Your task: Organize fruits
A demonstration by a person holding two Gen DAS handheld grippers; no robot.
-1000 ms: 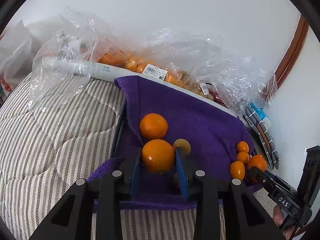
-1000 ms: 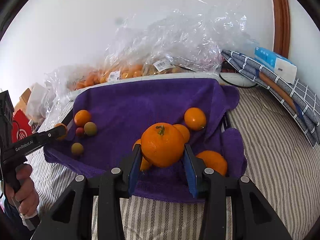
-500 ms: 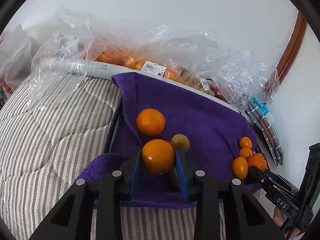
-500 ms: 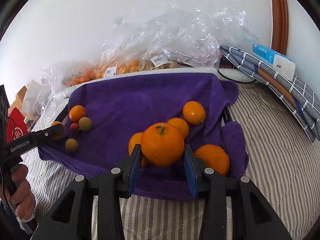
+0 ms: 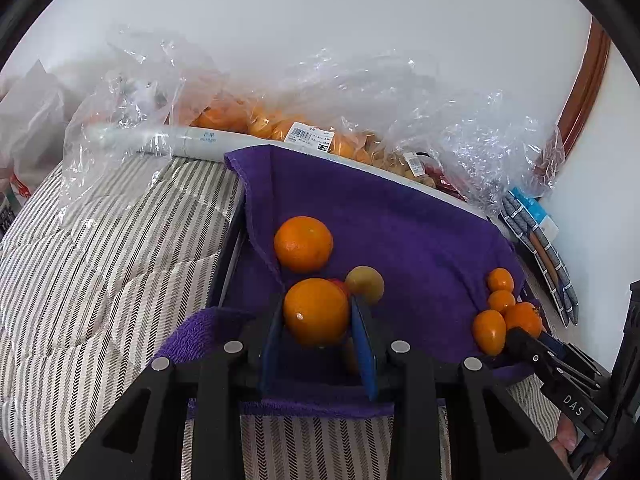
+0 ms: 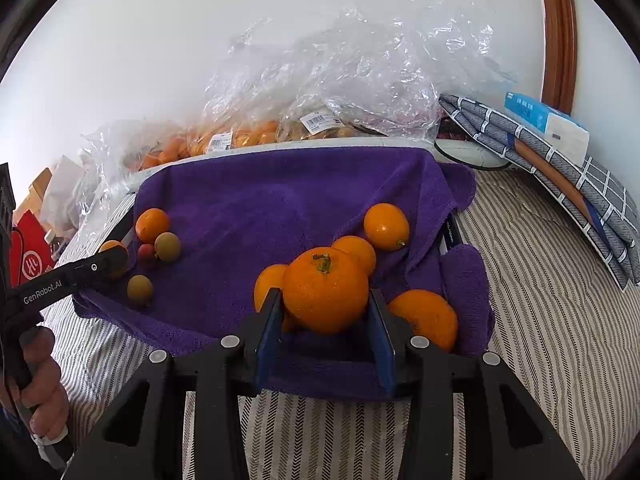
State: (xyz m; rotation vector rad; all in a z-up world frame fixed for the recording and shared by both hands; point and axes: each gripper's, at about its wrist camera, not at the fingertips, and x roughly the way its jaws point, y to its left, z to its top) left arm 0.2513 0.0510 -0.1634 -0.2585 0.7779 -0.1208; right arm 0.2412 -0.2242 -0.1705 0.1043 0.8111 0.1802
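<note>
I am holding one orange in each claw. The left claw (image 5: 318, 330) is clamped on a smooth orange (image 5: 316, 312) at the left end of the purple towel (image 5: 400, 220), and the right claw (image 6: 326, 320) is clamped on a bigger orange (image 6: 326, 290) with a stem at the right end, both just above the cloth.

I am judging the risks from here. Both fruits are round and slick, and the pads are only touching them at two narrow spots, so a jolt or a twist could be letting one roll out. The right one is sitting far forward between the pads, so I am trusting that grip less. If either drops, it could be knocking its neighbours: the left claw has another orange (image 5: 303, 244), a small greenish fruit (image 5: 365, 285) and a bit of red fruit close behind it, and the right claw has three oranges crowding its fingers, one (image 6: 424, 318) right at the towel's edge. The towel is sloping and rumpled, so a loose fruit could be rolling off onto the bed.

The surface is soft, not a table: a striped quilt (image 5: 100, 280) on a bed, giving under any push. Crinkled plastic bags (image 6: 340, 80) of more fruit are lying along the white wall behind, a folded checked cloth (image 6: 560, 184) with a blue box on it is resting to the right, and a brown wooden frame is curving up the wall.
</note>
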